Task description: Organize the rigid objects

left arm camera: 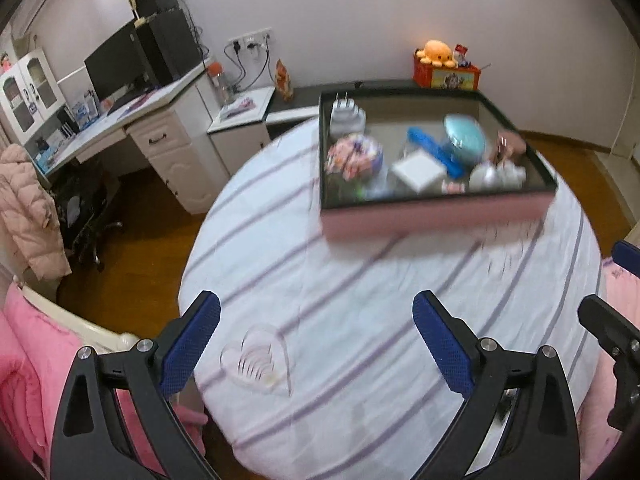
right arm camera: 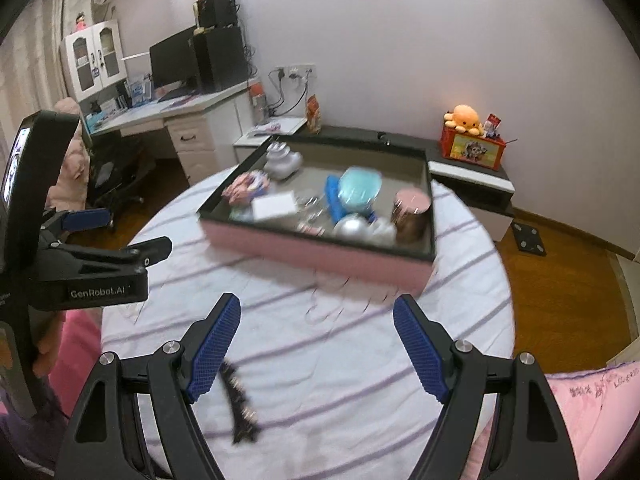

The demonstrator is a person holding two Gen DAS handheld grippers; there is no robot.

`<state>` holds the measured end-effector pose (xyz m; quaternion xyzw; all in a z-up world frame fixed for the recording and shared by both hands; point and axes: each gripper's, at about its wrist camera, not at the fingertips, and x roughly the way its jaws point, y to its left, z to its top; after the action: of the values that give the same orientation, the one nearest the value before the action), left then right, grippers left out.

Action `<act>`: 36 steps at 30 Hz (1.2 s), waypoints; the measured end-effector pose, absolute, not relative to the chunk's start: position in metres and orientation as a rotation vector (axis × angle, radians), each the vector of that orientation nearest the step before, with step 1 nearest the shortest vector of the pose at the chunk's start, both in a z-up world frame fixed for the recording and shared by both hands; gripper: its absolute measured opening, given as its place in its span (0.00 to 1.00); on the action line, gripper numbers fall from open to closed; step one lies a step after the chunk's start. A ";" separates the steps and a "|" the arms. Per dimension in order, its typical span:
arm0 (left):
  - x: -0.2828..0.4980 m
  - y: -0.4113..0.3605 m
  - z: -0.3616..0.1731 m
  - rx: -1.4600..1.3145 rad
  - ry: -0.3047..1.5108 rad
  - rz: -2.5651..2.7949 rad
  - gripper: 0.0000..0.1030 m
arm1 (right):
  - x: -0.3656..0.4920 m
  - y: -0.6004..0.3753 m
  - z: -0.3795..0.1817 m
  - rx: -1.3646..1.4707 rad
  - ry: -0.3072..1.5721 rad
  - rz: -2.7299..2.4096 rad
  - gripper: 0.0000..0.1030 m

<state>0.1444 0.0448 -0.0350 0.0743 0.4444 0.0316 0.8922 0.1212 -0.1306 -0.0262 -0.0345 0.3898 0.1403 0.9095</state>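
A pink box with a dark rim [left arm camera: 432, 216] [right arm camera: 320, 252] sits on the far part of a round striped table [left arm camera: 360, 320] [right arm camera: 320, 360]. It holds several items: a teal round case [left arm camera: 464, 138] [right arm camera: 358, 190], a blue comb [left arm camera: 434, 152], a white card [left arm camera: 418, 168] [right arm camera: 276, 206], a floral pouch [left arm camera: 354, 158], a white charger [left arm camera: 346, 116] and a copper jar [right arm camera: 412, 214]. A clear heart-shaped dish [left arm camera: 258, 360] lies between my open left gripper's [left arm camera: 316, 344] fingers. A black hair clip [right arm camera: 240, 404] lies by the left finger of my open right gripper [right arm camera: 318, 348].
A white desk with a monitor and speakers [left arm camera: 132, 64] [right arm camera: 192, 64] stands at the back left. A low cabinet with an orange toy box [left arm camera: 446, 74] [right arm camera: 472, 146] is behind the table. Pink bedding [left arm camera: 24, 360] [right arm camera: 592, 408] borders the near side. The left gripper body [right arm camera: 80, 268] shows at left.
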 end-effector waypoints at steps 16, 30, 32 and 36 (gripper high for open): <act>0.153 0.072 -0.065 0.123 1.015 0.050 0.96 | 0.122 -0.082 -0.124 -0.116 1.097 0.359 0.32; 0.282 0.062 -0.074 0.028 1.143 0.025 0.96 | 0.172 -0.119 -0.117 -0.122 1.103 0.319 0.18; 0.287 0.066 -0.077 0.003 1.171 -0.019 0.96 | 0.177 -0.122 -0.117 -0.121 1.103 0.318 0.18; 0.282 0.075 -0.072 -0.035 1.165 -0.021 0.95 | 0.182 -0.123 -0.117 -0.125 1.100 0.318 0.18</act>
<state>0.2821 0.0754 -0.0721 -0.0163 0.5499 -0.0098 0.8350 0.1819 -0.1229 -0.1170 -0.0592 0.5200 0.1504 0.8387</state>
